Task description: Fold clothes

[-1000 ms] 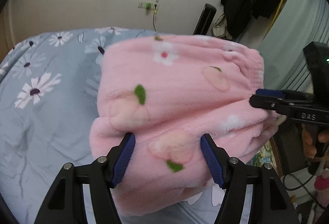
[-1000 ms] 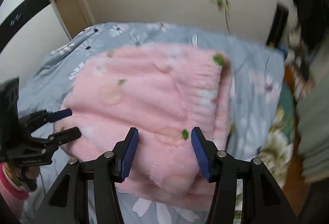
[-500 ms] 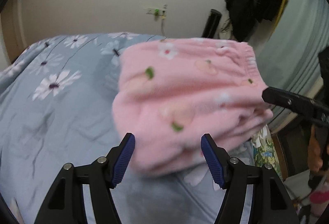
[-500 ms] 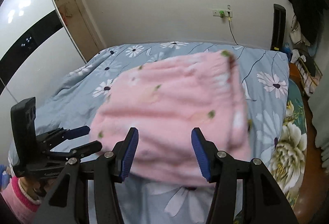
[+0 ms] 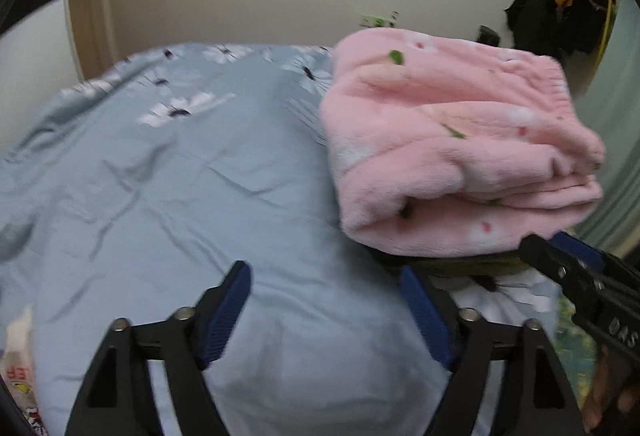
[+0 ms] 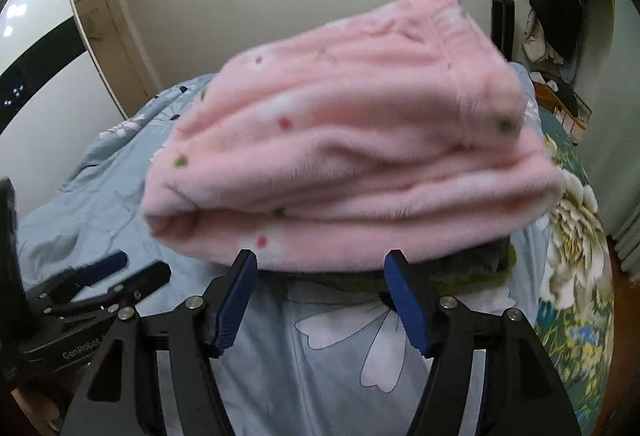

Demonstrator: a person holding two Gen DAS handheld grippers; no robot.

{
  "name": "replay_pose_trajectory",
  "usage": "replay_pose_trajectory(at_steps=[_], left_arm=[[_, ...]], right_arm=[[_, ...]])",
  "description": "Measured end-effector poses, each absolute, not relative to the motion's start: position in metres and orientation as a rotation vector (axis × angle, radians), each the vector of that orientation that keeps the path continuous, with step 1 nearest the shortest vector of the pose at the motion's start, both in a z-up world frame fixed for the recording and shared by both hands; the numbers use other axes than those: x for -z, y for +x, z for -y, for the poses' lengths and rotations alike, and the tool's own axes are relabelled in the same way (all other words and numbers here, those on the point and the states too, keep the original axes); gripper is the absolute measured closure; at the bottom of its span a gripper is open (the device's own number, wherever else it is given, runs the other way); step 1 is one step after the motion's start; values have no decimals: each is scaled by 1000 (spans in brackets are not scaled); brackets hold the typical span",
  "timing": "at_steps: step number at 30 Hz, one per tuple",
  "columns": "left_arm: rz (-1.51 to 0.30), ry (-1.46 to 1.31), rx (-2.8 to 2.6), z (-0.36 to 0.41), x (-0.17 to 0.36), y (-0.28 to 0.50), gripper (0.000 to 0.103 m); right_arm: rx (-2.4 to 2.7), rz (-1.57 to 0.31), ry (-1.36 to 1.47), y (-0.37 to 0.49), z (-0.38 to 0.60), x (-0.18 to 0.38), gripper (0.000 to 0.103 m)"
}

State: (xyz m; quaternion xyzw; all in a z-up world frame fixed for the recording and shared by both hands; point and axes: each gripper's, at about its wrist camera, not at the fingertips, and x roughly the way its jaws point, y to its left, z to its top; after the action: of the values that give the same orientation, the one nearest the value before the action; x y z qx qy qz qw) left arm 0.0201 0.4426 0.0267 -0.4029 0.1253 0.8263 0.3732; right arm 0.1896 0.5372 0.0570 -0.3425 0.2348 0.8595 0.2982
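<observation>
Now the folded pink garment (image 5: 452, 152) lies on a dark garment (image 5: 460, 265) on the bed (image 5: 160, 176).
Left wrist view: the left gripper (image 5: 326, 306) is short of the pink garment, its fingers opening over bare sheet. Right wrist view: the right gripper (image 6: 322, 298) is just before that garment's near edge, fingers opening, nothing between them.

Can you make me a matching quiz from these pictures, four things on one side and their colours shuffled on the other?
Things:
1. folded fleece
2. bedsheet
3. garment under the fleece
4. gripper pads

Colours:
A. dark blue
B. pink with small flowers and green leaves
C. dark grey with a green edge
D. light blue with white daisies

Pairs: 1-B, 2-D, 3-C, 4-A
</observation>
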Motion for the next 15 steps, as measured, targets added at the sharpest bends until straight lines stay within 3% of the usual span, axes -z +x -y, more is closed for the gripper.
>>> replay_pose_trajectory(at_steps=[6,8,15], left_arm=[[-356,-1015,-2159,-444,-8,26,18],[-367,-1014,-2166,-444,-1,28,18],[-370,-1013,-2196,-439,7,25,18]], right_arm=[[-2219,-642,-838,189,-532,-43,31],[-2202,-652,-815,187,-530,-38,20],[-2141,-733,-776,199,-529,-22,16]])
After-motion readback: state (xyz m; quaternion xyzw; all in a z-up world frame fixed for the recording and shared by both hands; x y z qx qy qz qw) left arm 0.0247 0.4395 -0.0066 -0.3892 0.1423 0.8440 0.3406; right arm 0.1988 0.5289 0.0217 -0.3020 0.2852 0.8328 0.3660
